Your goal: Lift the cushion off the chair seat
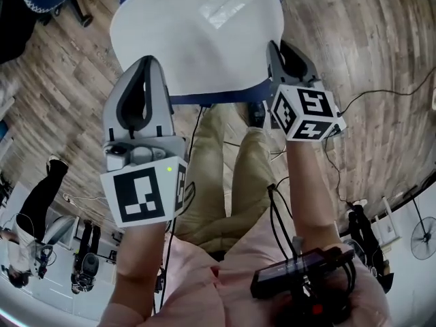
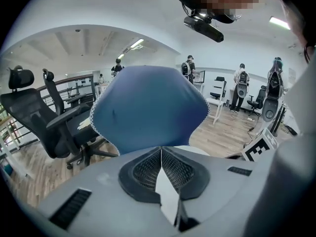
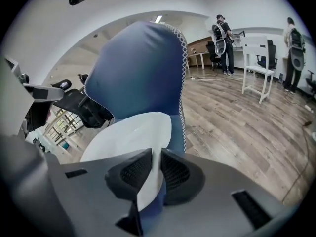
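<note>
My left gripper (image 1: 142, 63) and right gripper (image 1: 278, 50) are each clamped on the cushion (image 1: 194, 39), one at either near corner. I judge the lift largely done: the cushion hangs between them, with only floor (image 1: 361, 53) showing around it and no seat beneath. What's left is carrying it clear. The head view shows its white face. Only the gripper views show the pinched edge and the blue side with its lace trim (image 3: 183, 83).

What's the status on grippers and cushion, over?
Left gripper jaws shut on cushion near edge. Right gripper likewise. Nothing in the way.
</note>
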{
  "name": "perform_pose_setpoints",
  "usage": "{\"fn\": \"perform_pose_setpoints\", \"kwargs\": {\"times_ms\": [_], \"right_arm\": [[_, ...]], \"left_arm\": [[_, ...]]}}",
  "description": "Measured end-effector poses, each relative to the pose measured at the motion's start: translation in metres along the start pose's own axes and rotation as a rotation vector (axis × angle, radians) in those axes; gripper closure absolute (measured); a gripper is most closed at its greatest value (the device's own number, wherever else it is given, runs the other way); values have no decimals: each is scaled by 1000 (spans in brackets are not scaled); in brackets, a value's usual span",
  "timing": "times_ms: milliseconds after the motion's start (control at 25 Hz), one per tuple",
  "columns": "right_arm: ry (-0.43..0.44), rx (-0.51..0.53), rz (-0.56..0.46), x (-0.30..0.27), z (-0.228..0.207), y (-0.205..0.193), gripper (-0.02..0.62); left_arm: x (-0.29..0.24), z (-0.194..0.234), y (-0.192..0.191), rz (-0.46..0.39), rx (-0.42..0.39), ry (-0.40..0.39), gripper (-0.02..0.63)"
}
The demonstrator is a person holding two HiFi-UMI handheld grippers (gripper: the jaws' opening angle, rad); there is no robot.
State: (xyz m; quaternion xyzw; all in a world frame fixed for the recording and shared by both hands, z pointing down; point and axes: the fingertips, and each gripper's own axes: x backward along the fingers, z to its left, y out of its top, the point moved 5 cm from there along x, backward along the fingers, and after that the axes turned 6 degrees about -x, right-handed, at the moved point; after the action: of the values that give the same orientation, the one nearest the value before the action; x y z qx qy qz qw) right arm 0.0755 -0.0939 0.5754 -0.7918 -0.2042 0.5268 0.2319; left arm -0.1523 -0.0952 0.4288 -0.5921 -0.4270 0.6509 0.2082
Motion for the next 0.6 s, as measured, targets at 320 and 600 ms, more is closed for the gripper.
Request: {"fn": "perform_pose_setpoints", "kwargs": {"times_ms": [320,600], "right_arm": [[85,86,-93,57,54,49,554],[142,164,-169,107,101,87,561]], "left_arm": [[51,-7,57,-116,10,53,592],[106,-3,97,-215,9,119,592]]}}
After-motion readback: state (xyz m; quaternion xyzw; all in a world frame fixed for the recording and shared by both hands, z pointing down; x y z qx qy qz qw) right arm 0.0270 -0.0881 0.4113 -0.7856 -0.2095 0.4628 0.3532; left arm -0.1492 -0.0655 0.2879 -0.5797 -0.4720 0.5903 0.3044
